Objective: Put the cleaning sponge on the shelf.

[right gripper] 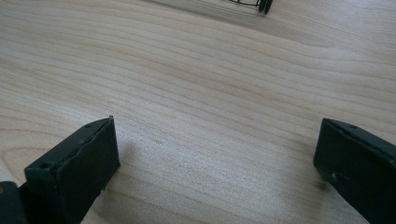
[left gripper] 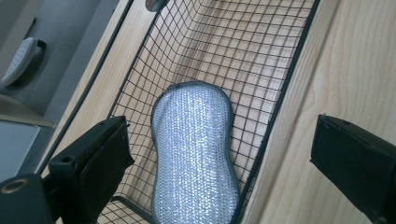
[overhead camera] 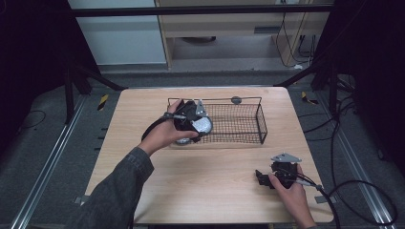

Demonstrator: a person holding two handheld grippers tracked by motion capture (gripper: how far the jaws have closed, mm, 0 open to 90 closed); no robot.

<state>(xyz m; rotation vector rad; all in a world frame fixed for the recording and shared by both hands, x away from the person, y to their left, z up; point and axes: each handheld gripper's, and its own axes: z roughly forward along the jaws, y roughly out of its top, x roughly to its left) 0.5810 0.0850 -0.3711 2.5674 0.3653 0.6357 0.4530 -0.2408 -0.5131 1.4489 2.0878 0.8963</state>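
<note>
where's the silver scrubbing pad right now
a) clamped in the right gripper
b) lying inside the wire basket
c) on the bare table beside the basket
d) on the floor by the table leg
b: in the left gripper view the silver scrubbing pad lies on the mesh floor of the wire basket, with the left gripper open above it and not gripping it.
</note>
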